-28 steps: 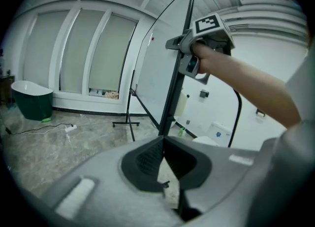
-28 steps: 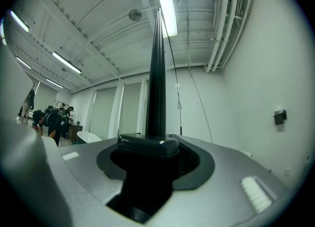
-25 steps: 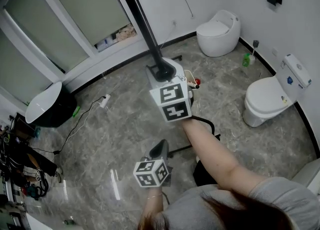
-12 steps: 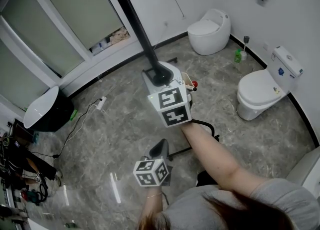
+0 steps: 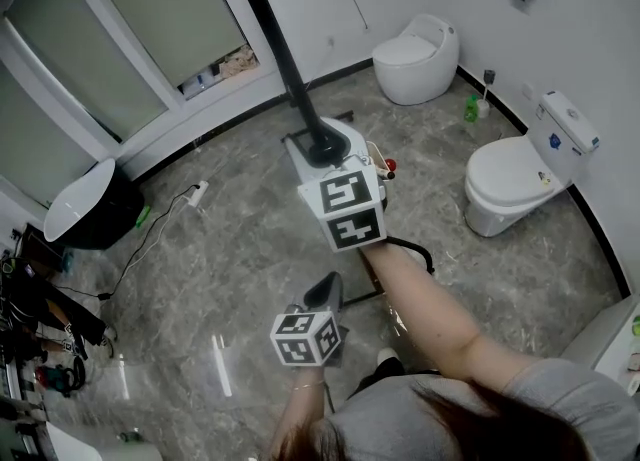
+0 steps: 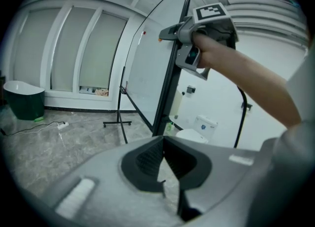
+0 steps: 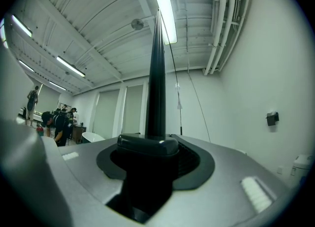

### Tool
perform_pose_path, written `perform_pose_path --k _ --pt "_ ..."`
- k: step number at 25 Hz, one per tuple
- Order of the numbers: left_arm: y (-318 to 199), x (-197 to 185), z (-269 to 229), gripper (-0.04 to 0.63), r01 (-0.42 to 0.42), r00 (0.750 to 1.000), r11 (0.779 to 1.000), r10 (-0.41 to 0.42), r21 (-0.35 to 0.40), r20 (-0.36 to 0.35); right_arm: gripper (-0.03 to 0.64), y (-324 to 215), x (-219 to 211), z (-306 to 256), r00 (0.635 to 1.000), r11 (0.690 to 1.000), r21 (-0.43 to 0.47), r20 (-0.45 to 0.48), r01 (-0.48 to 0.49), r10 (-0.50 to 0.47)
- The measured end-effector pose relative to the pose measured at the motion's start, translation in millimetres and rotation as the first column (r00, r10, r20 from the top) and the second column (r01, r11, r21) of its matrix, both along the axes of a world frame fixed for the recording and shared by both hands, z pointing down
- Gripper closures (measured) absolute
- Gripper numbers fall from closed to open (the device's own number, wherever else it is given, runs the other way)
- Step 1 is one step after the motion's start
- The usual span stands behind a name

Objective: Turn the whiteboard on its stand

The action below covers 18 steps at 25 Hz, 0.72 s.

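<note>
Down at the near left, the left hand-held gripper (image 6: pixel 163 140) hangs clenched on nothing. Farther right, the whiteboard (image 6: pixel 145 68) stands upright on its stand (image 6: pixel 118 115) on the floor, its black edge (image 5: pixel 270 39) near vertical. Stiff, broad and smooth, it probably swings easily. That rigid edge, where the right hand-held gripper (image 5: pixel 322 144) is clamped, looks the best hold.

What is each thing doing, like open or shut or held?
whiteboard: upright on its stand, gripped at one edge.
right gripper: shut on its black edge.
left gripper: shut, empty.
boxy toilet: lid down.
round toilet: lid down.
</note>
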<state>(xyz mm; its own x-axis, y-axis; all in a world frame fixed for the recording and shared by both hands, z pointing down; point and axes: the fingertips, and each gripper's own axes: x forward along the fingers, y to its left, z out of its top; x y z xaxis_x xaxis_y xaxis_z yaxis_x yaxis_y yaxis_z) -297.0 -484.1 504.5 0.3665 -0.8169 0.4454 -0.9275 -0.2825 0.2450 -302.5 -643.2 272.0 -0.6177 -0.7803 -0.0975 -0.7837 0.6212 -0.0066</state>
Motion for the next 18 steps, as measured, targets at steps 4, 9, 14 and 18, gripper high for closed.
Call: perform_pose_path --k 4,9,14,18 --pt "22.0 17.2 0.9 0.594 0.000 1.000 1.000 0.000 -0.012 -0.011 0.436 3.9 19.1 0.8 1.000 1.000 -0.005 -0.001 -0.017 0.017" --pt "33.4 42.6 -1.0 0.594 0.002 1.000 1.000 -0.002 -0.010 -0.016 0.479 12.1 41.0 0.7 0.998 0.998 -0.003 0.003 -0.062 0.062" --pt "41.4 58.0 -15.0 0.594 0.006 1.000 1.000 -0.006 0.016 0.008 0.482 27.5 60.7 1.8 0.998 0.998 -0.008 0.002 -0.068 0.068" --pt "56.0 73.4 -18.1 0.594 0.022 1.000 1.000 -0.021 0.023 -0.003 0.483 51.3 71.8 1.0 0.998 0.998 -0.004 0.000 -0.068 0.068"
